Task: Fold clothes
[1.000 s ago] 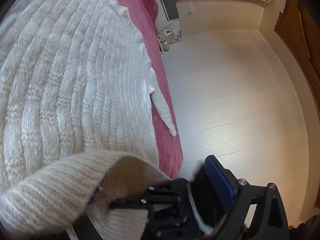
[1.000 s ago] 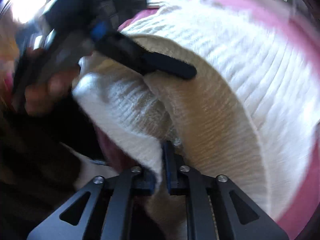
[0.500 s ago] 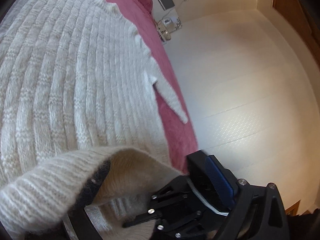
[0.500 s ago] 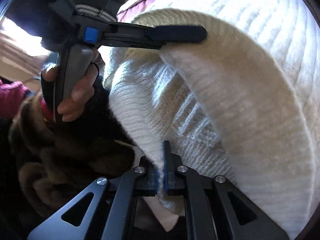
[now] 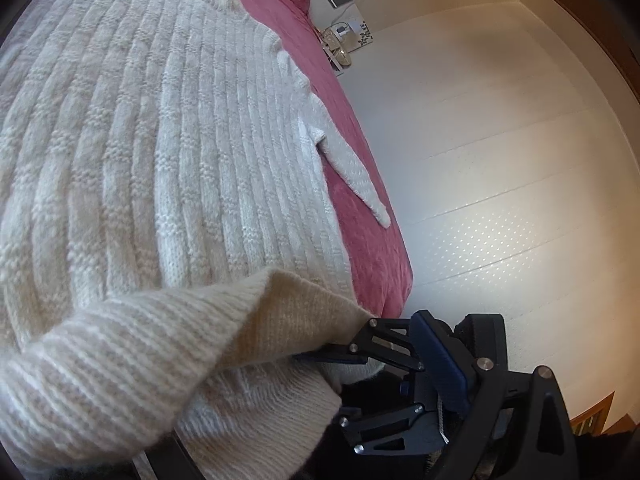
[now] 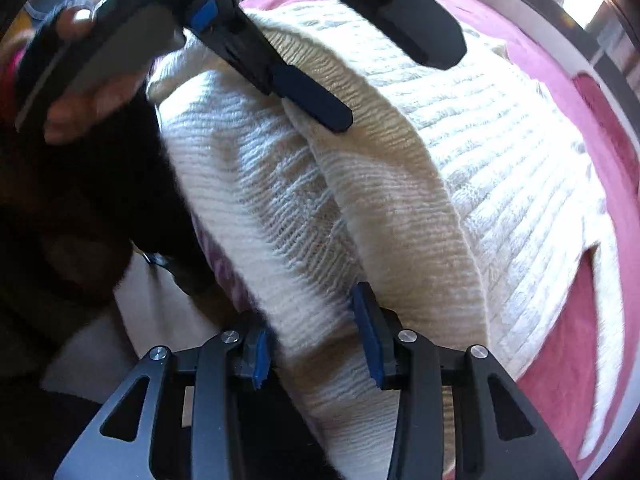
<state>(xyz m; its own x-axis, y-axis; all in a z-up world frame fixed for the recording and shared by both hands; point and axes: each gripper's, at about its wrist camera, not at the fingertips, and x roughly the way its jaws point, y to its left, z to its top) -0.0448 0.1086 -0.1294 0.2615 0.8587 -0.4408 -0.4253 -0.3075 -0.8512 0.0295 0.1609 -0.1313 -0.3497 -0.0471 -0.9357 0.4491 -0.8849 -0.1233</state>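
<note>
A cream ribbed sweater lies spread on the pink bed, one sleeve tip near the bed's edge. Its hem is turned back over the body in a thick fold. My left gripper stands open, its blue pad at the lower right and its far finger hidden under the knit. The right wrist view shows that left gripper with its jaws wide apart over the fold, a hand holding it. My right gripper is open, with the hem edge loose between its pads.
Pale floor stretches to the right of the bed. A small charger and cable sit by the far wall. Brown wood trim runs along the right. Dark clothing of the person fills the left of the right wrist view.
Both grippers were shut on the sweater hem and have now opened. The hem has been carried further over the sweater's body and rests there as a fold.
</note>
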